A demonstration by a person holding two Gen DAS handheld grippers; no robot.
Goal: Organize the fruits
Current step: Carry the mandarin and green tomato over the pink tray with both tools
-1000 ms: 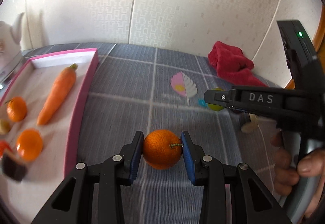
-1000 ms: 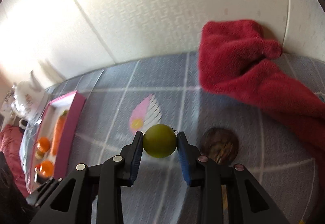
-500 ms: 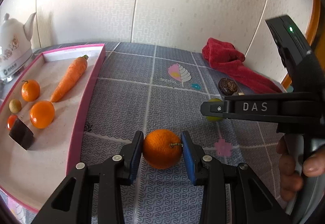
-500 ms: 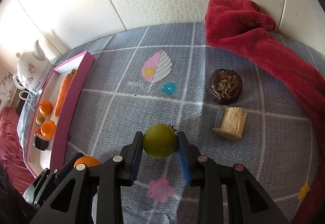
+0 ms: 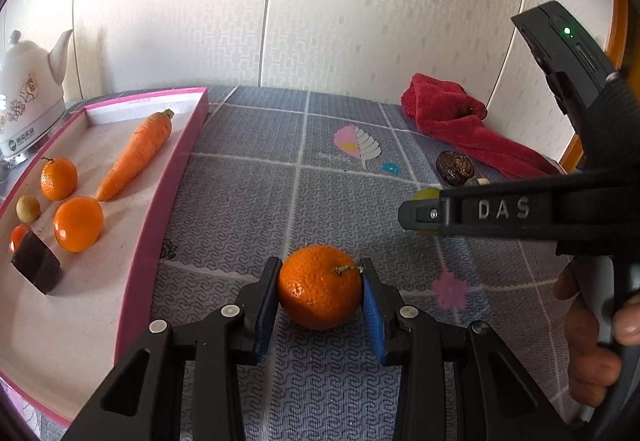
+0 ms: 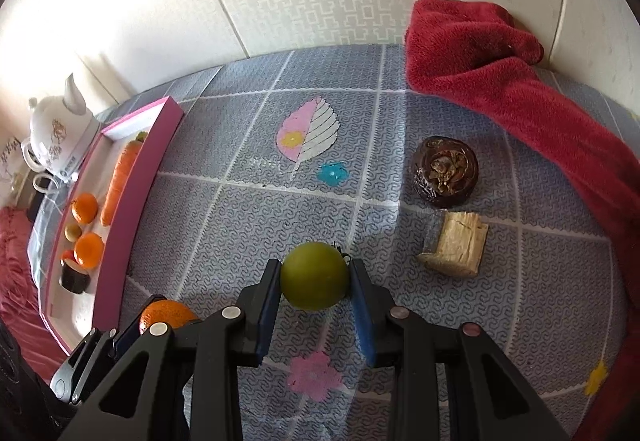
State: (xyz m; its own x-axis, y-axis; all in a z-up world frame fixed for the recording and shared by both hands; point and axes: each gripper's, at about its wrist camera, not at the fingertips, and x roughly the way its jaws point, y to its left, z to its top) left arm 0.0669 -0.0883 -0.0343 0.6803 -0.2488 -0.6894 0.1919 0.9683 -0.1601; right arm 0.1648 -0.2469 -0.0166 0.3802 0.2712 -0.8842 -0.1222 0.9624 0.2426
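The left claw (image 5: 320, 293) tilts downward, pads clamped on an orange (image 5: 320, 287) above the patterned bench (image 5: 240, 201), beside the pink tray (image 5: 160, 209). The right claw (image 6: 314, 281) pitches steeply down, pinching a green fruit (image 6: 314, 275); a hand (image 5: 592, 345) grips its handle.

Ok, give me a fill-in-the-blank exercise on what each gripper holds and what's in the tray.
1. The left gripper is shut on a ____.
2. The right gripper is shut on a ____ fruit.
3. The long vegetable in the pink tray is a ____.
4. The crumpled towel by the wall is ____.

Missing words: tangerine; green; carrot; red
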